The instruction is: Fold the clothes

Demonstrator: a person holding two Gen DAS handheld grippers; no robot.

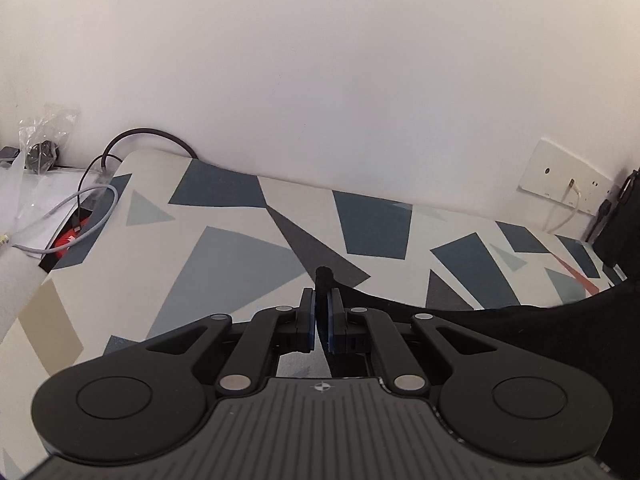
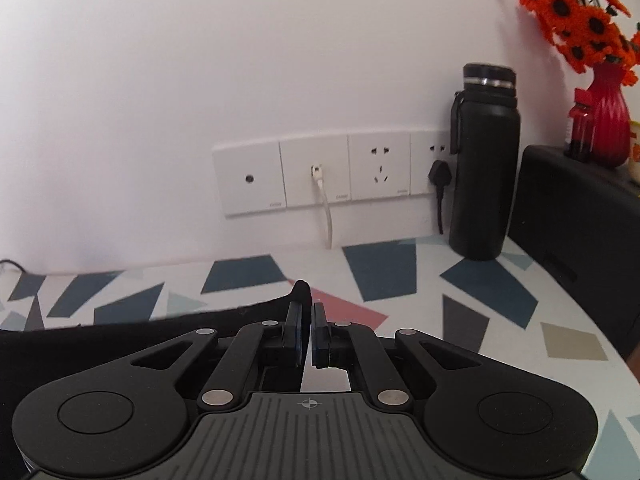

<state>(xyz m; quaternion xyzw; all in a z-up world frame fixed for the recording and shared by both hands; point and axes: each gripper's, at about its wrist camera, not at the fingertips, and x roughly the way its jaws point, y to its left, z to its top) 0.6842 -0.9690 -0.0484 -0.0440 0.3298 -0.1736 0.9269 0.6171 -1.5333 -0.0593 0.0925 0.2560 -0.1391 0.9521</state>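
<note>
A black garment (image 1: pixel 540 328) lies on the table's patterned cover (image 1: pixel 240 248) and stretches off to the right in the left wrist view. My left gripper (image 1: pixel 321 296) is shut on one corner of it, and a small tuft of cloth pokes up past the fingertips. In the right wrist view the same black garment (image 2: pixel 100 340) runs off to the left. My right gripper (image 2: pixel 306 308) is shut on another corner, again with a nub of cloth showing above the pads. The cloth hangs taut between the two grips, and its lower part is hidden behind the grippers.
Against the wall stand a black bottle (image 2: pixel 484 160), a black box (image 2: pixel 580 220) and a red vase with orange flowers (image 2: pixel 608 120). A socket panel (image 2: pixel 320 176) has cords plugged in. Cables (image 1: pixel 80 208) and a plastic bag (image 1: pixel 44 136) lie at the table's left end.
</note>
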